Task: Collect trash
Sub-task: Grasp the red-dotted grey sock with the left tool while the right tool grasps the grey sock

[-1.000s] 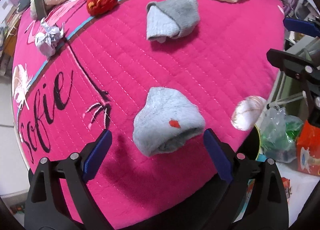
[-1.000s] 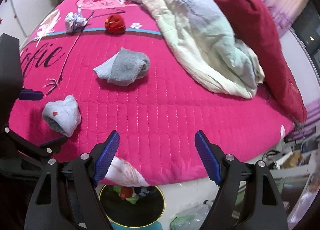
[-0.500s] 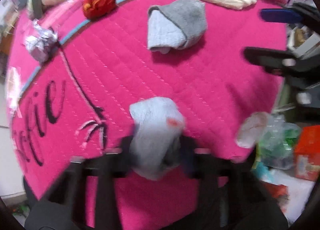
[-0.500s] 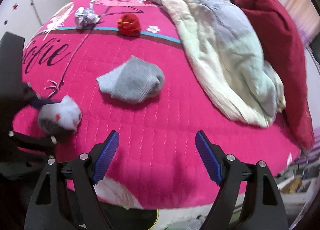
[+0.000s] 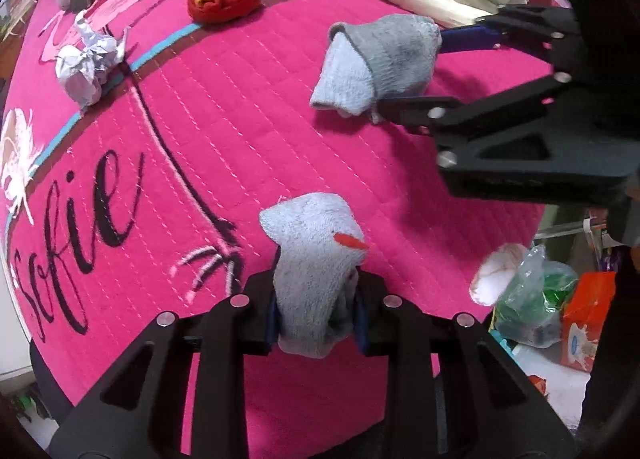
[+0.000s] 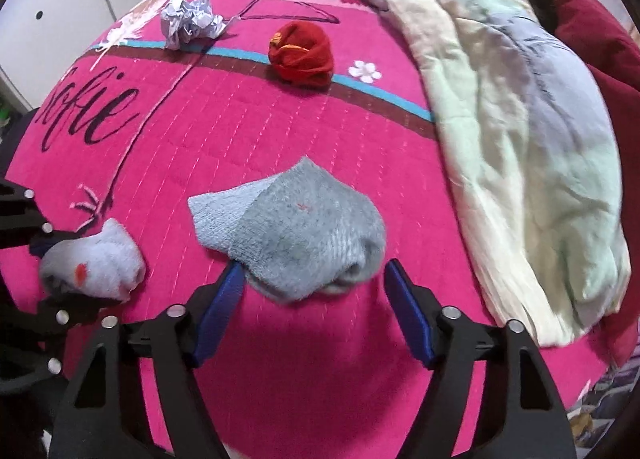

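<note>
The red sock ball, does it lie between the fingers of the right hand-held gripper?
No, the red sock ball lies far off near the crumpled paper.

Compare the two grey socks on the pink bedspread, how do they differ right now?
The pale sock with the orange mark is squeezed between the left gripper fingers; the darker grey sock lies loose between the right gripper fingers, which have just been closing. The first is bunched, the second wider and flatter. Both are fuzzy socks.
</note>
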A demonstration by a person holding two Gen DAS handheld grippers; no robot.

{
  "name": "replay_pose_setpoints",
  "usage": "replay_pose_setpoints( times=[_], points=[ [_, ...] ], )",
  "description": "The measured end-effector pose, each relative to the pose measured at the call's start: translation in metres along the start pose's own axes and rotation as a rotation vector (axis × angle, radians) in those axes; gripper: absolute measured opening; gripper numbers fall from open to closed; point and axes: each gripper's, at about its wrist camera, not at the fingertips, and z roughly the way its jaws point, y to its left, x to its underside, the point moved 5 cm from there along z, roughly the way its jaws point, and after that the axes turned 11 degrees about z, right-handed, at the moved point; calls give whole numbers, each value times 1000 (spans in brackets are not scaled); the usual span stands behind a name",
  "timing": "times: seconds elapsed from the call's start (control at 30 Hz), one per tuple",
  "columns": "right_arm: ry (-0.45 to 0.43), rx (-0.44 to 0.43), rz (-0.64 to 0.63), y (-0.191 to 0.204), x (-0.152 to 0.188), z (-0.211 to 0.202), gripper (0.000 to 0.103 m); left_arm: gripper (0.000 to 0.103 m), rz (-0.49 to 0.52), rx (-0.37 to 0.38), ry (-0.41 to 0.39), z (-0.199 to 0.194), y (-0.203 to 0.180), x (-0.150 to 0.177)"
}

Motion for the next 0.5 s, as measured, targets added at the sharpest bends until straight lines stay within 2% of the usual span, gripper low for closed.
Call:
replay_pose_setpoints(
  times=[0.1,0.17,0.23,0.33,0.5],
  points=[
    [-1,-38,-17,9,-6,6,52,28,-18,10,4,0,6,1],
    [-8,-69,-12,15,-9,6,33,28,-14,13,5,-1,9,1],
    [-15,-85,-11,21,-8,5,19,28,-18,17,2,-1,10,1],
    [-34,-80,13,23,-5,-3,14,28,-13,13,-1,-4,13,1],
    [-57,-80,93,22,16,-26,13,28,-13,10,-12,-13,17,7]
  ],
)
